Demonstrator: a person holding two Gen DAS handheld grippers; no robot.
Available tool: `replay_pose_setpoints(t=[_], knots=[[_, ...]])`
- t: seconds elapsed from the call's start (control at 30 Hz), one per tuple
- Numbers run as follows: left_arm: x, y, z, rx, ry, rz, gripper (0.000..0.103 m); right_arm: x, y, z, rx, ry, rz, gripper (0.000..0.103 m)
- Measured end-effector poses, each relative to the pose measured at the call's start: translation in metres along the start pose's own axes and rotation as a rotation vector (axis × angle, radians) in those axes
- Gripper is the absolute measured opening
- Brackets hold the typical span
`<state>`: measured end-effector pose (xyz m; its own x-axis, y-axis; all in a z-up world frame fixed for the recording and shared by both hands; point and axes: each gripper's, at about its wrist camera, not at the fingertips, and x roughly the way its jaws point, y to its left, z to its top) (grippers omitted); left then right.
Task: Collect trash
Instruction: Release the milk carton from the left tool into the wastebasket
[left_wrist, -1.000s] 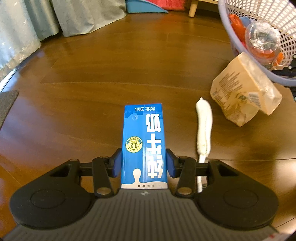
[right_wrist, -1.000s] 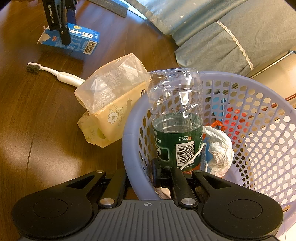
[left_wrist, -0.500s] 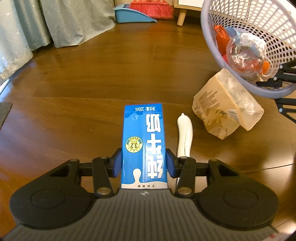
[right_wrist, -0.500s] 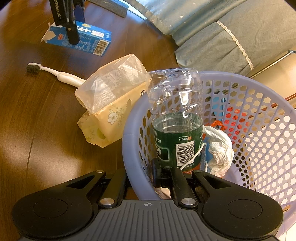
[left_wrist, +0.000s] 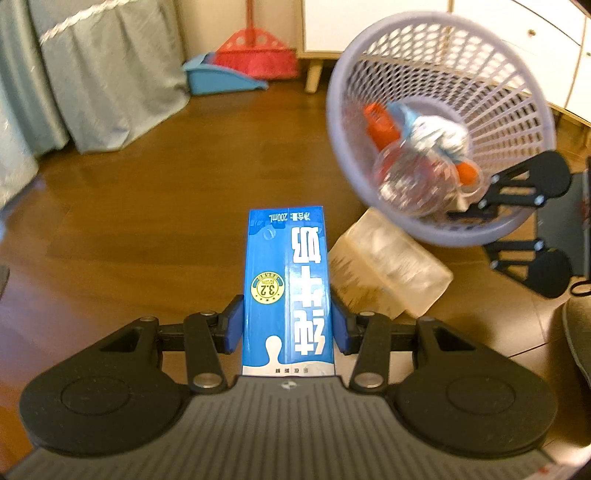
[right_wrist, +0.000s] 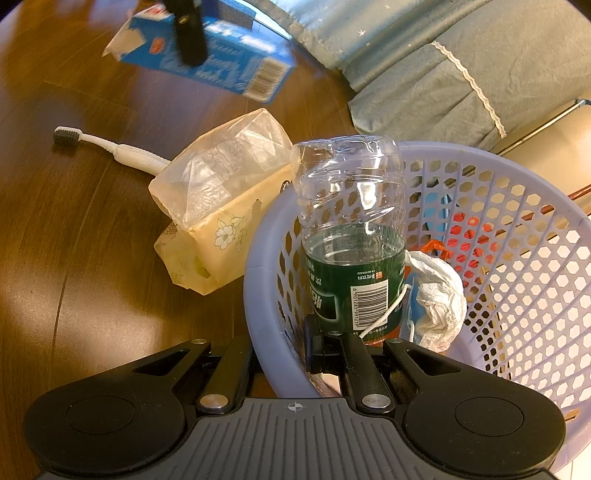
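Observation:
A blue milk carton (left_wrist: 286, 288) sits clamped between the fingers of my left gripper (left_wrist: 287, 325), held off the wooden floor. In the right wrist view the carton (right_wrist: 221, 62) hangs blurred above the floor at the top left. My right gripper (right_wrist: 280, 350) is shut on the rim of a lilac mesh basket (right_wrist: 255, 280), one finger inside and one outside. The basket holds a clear bottle with a green label (right_wrist: 351, 229), a crumpled white tissue (right_wrist: 436, 295) and orange scraps. In the left wrist view the basket (left_wrist: 332, 110) is tilted, with its mouth facing me at the upper right.
A yellow tissue pack (right_wrist: 218, 206) leans against the basket's outer wall, and a white toothbrush (right_wrist: 110, 147) lies on the floor behind it. A red broom (left_wrist: 255, 55) and blue dustpan (left_wrist: 221, 79) stand by the far wall. Grey-green fabric (left_wrist: 92, 74) hangs at left.
My left gripper has risen with the carton and swung toward the basket, which now looms closer at the upper right. The right gripper and basket have stayed put.

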<state>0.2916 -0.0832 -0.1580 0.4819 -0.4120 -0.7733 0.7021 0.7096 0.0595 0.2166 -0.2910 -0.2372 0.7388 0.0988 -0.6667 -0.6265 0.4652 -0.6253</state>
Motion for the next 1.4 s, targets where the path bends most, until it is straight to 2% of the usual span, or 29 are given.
replay_pose_setpoints(t=[0.2, 0.43, 0.63, 0.8, 0.87, 0.9, 0.97, 1.07, 1.17, 1.4], knots=[[-0.012, -0.017, 0.035, 0.074, -0.046, -0.041, 0.042, -0.001, 0.001, 0.0, 0.001, 0.001, 0.0, 0.005], [-0.013, -0.039, 0.086, 0.177, -0.1, -0.122, 0.042, -0.001, 0.0, -0.001, 0.007, -0.001, 0.0, 0.005], [0.004, -0.072, 0.131, 0.234, -0.105, -0.192, 0.042, -0.001, 0.001, 0.001, 0.014, -0.003, 0.001, 0.005], [0.026, -0.095, 0.161, 0.244, -0.099, -0.23, 0.043, 0.001, 0.0, 0.002, 0.025, -0.005, 0.001, 0.005], [0.037, -0.105, 0.171, 0.258, -0.119, -0.241, 0.048, 0.002, 0.002, 0.004, 0.023, -0.005, 0.002, 0.005], [0.039, -0.107, 0.175, 0.255, -0.125, -0.241, 0.056, 0.002, 0.003, 0.005, 0.023, -0.004, 0.002, 0.005], [0.04, -0.109, 0.183, 0.239, -0.142, -0.24, 0.056, 0.002, 0.004, 0.005, 0.028, -0.006, 0.002, 0.005], [0.031, -0.1, 0.184, 0.2, -0.17, -0.241, 0.057, 0.003, 0.005, 0.007, 0.036, -0.007, 0.001, 0.005], [0.021, -0.085, 0.173, 0.182, -0.177, -0.209, 0.057, 0.001, 0.003, 0.007, 0.039, -0.008, -0.001, 0.005], [0.004, -0.038, 0.12, 0.118, -0.127, -0.126, 0.057, 0.0, -0.004, 0.003, 0.038, -0.006, 0.001, 0.005]])
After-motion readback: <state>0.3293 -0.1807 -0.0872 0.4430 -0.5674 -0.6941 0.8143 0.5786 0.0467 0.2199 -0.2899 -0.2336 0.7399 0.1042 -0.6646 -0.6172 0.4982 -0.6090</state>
